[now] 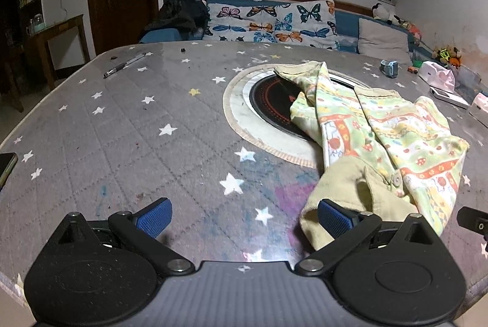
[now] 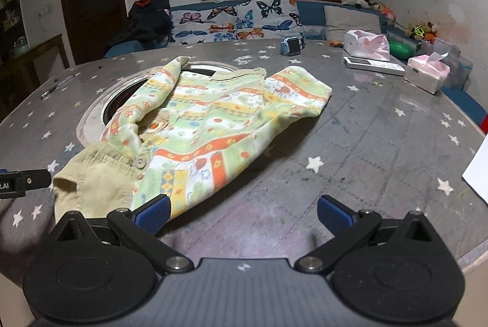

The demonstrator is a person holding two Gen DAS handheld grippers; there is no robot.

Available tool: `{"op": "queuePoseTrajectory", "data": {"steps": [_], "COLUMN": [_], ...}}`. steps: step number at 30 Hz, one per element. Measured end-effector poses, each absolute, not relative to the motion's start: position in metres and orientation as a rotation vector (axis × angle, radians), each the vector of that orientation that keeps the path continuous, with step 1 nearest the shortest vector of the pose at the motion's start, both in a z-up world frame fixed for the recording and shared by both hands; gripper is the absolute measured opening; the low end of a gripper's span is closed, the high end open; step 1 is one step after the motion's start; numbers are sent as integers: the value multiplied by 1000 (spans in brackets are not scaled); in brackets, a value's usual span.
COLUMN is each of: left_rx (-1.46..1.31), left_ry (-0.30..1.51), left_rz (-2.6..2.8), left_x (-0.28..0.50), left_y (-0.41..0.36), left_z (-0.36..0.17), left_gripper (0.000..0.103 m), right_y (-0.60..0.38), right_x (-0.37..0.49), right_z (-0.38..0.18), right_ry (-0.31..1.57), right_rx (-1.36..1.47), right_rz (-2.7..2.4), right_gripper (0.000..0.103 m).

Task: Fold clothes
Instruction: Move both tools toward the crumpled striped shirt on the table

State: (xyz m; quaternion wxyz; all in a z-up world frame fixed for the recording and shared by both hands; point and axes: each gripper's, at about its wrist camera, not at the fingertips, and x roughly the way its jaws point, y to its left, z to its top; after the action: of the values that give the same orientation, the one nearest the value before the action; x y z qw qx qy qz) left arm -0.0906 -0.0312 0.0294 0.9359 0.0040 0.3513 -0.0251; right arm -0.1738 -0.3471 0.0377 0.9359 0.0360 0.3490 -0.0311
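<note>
A small child's garment (image 1: 387, 138), green, yellow and orange patterned with a beige ribbed cuff, lies crumpled on the grey star-print table (image 1: 122, 128), partly over a round black hob. It also shows in the right wrist view (image 2: 207, 125). My left gripper (image 1: 244, 218) is open and empty, its right finger beside the beige cuff. My right gripper (image 2: 242, 215) is open and empty, its left finger at the garment's near hem. The tip of the right gripper shows at the far right of the left wrist view, and the left gripper's tip at the far left of the right wrist view.
A round inset hob (image 1: 271, 110) sits mid-table. A pen (image 1: 125, 64) lies far left, a phone (image 1: 7, 165) at the left edge. A watch (image 2: 292, 46), tissue packs (image 2: 427, 73), a remote (image 2: 375, 64) and white paper (image 2: 479, 168) lie right. A sofa stands behind.
</note>
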Motion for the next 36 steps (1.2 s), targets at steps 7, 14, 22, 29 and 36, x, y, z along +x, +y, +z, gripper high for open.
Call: {"op": "queuePoseTrajectory", "data": {"steps": [7, 14, 22, 29, 36], "left_rx": [50, 64, 71, 77, 80], "left_ry": [712, 706, 703, 704, 703], "left_rz": [-62, -82, -89, -95, -100], "left_x": [-99, -106, -109, -109, -108], "left_y": [-42, -51, -55, -59, -62], "left_z": [30, 31, 33, 33, 35], "left_gripper": [103, 103, 103, 103, 103], "right_y": [-338, -330, -328, -326, -325], "right_x": [-182, -187, -189, -189, -187], "right_z": [36, 35, 36, 37, 39], "right_ry": [716, 717, 708, 703, 701], "right_rx": [57, 40, 39, 42, 41], "right_rz": [-33, -4, 4, 9, 16], "right_gripper": [103, 103, 103, 103, 103]}}
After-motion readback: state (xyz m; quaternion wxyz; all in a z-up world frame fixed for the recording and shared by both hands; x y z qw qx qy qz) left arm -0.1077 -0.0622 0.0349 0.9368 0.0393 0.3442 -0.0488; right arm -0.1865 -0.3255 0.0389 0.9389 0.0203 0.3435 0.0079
